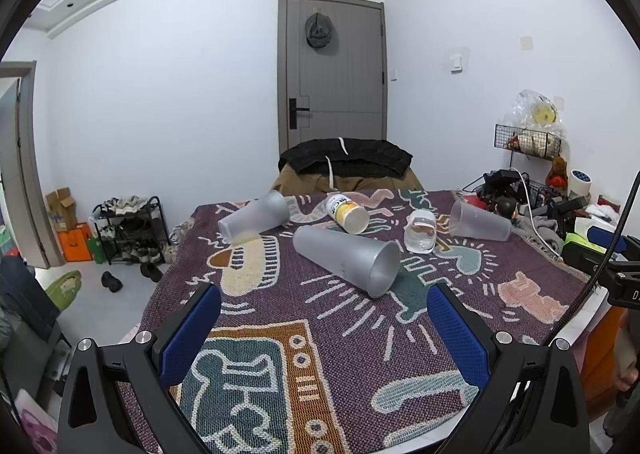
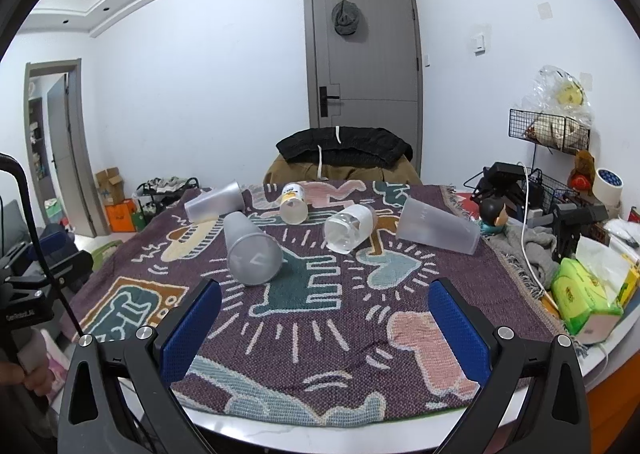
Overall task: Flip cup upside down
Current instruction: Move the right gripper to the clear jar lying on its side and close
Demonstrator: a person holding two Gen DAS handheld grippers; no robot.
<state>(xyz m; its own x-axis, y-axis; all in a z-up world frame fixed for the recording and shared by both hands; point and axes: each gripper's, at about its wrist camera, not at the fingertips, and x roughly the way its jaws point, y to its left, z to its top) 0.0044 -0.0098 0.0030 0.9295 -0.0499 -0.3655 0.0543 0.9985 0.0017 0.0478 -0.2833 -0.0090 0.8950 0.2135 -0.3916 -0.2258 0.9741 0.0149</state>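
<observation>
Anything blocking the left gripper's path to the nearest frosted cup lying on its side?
Nothing visible. The left gripper is open over bare patterned cloth, and the nearest frosted cup lies just ahead, mouth toward the camera. The yellow-label cup and clear cup lie behind it, out of the path.
</observation>
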